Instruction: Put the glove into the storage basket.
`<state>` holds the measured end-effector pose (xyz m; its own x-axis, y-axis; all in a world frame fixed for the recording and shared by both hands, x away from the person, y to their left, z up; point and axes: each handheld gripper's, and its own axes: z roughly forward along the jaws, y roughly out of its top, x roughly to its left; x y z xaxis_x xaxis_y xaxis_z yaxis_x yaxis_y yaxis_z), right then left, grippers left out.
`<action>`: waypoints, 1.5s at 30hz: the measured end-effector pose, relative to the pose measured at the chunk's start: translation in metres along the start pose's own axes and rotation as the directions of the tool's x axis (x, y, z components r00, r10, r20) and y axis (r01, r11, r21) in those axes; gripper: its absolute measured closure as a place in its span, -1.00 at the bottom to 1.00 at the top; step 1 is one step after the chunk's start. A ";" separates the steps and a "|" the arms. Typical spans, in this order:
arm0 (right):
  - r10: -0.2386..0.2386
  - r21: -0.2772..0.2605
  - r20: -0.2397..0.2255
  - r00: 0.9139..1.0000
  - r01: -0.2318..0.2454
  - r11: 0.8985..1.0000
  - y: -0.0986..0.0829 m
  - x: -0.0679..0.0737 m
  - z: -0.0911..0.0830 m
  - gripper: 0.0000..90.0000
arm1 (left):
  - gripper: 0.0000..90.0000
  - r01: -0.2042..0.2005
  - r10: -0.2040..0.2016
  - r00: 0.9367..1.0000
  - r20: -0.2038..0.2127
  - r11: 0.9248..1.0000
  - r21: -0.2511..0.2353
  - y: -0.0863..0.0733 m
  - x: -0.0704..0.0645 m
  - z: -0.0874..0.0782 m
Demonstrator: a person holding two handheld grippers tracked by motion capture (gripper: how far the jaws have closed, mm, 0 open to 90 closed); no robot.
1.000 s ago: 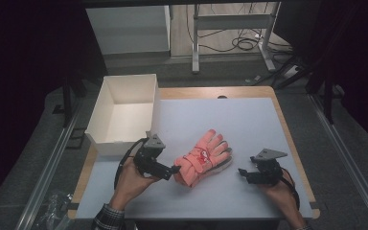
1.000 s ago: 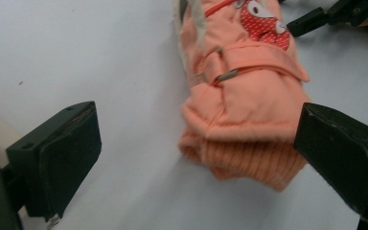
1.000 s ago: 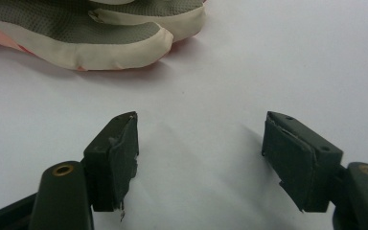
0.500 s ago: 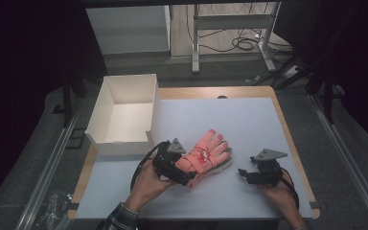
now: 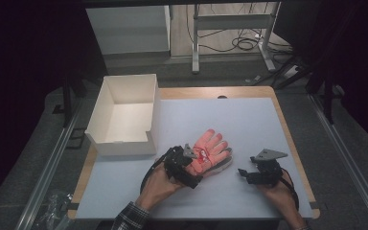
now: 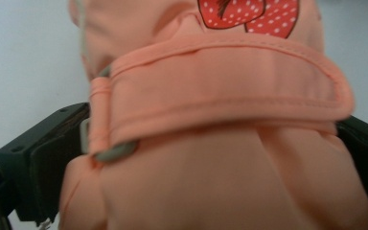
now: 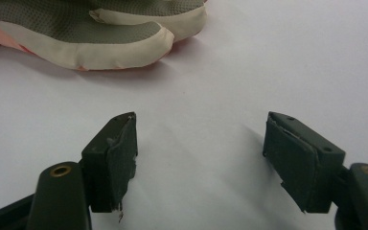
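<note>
- Left gripper (image 5: 190, 168): jaws spread to either side of the glove's (image 5: 210, 152) cuff, not yet pinching; cloth bulges between them, wrist strap (image 6: 220, 91) just ahead.
- Best closed squarely on the cuff below the strap, catching both layers so nothing slips on lifting.
- Right gripper (image 7: 199, 158): jaws wide apart, nothing between them, low over the counter (image 7: 268, 57); glove fingertips ahead and to the left, apart from them.
- Glove: soft peach fabric, padded, stitched strap with a small grey tab, red dotted strawberry print beyond; palm side grey mesh edged in cream.
- White box (image 5: 124, 115) open-topped, stiff-walled, a likely destination.
</note>
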<state>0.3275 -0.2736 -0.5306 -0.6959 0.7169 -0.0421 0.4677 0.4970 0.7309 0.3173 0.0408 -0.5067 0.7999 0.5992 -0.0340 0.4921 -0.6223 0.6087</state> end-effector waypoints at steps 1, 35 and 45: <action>0.000 0.000 0.000 1.000 0.000 1.000 0.000 0.000 0.000 -0.38 | -1.00 0.000 0.000 1.000 0.000 1.000 0.004 0.000 0.000 0.002; 0.000 -0.001 0.000 1.000 0.000 1.000 0.000 0.000 0.000 -0.38 | -0.12 0.033 -0.034 0.999 0.010 0.994 0.100 0.013 0.004 -0.002; 0.000 -0.001 0.001 1.000 0.000 1.000 0.000 0.000 0.000 -0.38 | -0.13 0.048 -0.047 0.999 -0.025 0.996 0.074 0.032 0.017 -0.020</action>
<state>0.3272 -0.2735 -0.5307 -0.6954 0.7174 -0.0423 0.4676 0.4963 0.7314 0.3401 0.0414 -0.4720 0.7672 0.6400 -0.0422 0.5543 -0.6283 0.5459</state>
